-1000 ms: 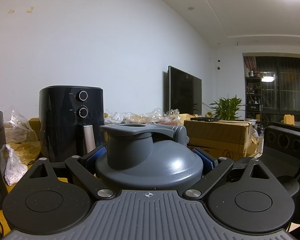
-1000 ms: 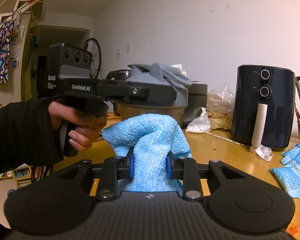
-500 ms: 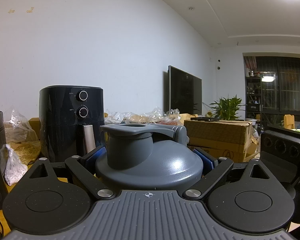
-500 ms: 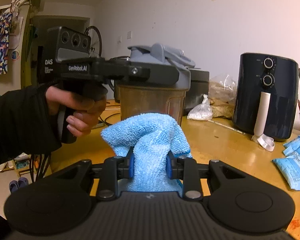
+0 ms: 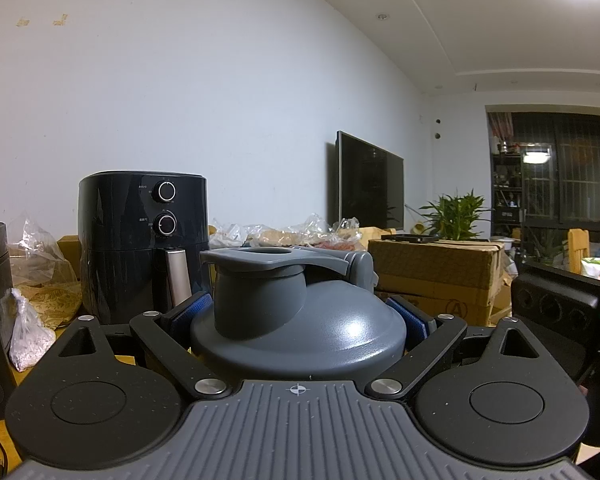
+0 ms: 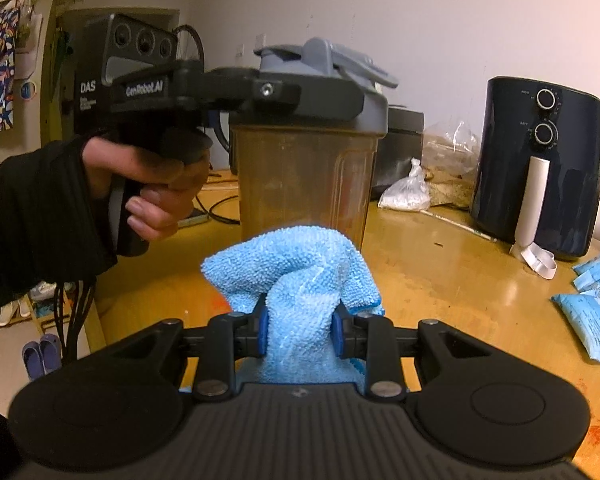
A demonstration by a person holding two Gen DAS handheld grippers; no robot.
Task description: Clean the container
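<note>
The container (image 6: 304, 184) is a translucent brownish tub with a grey flip-top lid (image 5: 296, 320), standing on the wooden table (image 6: 440, 280). My left gripper (image 5: 300, 316) is shut on the lid, its blue pads pressed against both sides; in the right wrist view the left gripper (image 6: 312, 100) reaches in from the left, held by a hand (image 6: 148, 188) in a dark sleeve. My right gripper (image 6: 300, 332) is shut on a bunched light blue cloth (image 6: 292, 268), which sits just in front of the container's lower wall. Whether the cloth touches the wall I cannot tell.
A black air fryer (image 6: 536, 168) stands at the right rear of the table, with blue packets (image 6: 592, 300) near the right edge. A small white bag (image 6: 408, 196) and a dark appliance (image 6: 400, 144) sit behind the container. Cardboard boxes (image 5: 436, 268) lie beyond.
The right wrist view has tipped downward, so the container's body now shows in full and nearer behind the cloth. The left gripper and lid have not moved.
</note>
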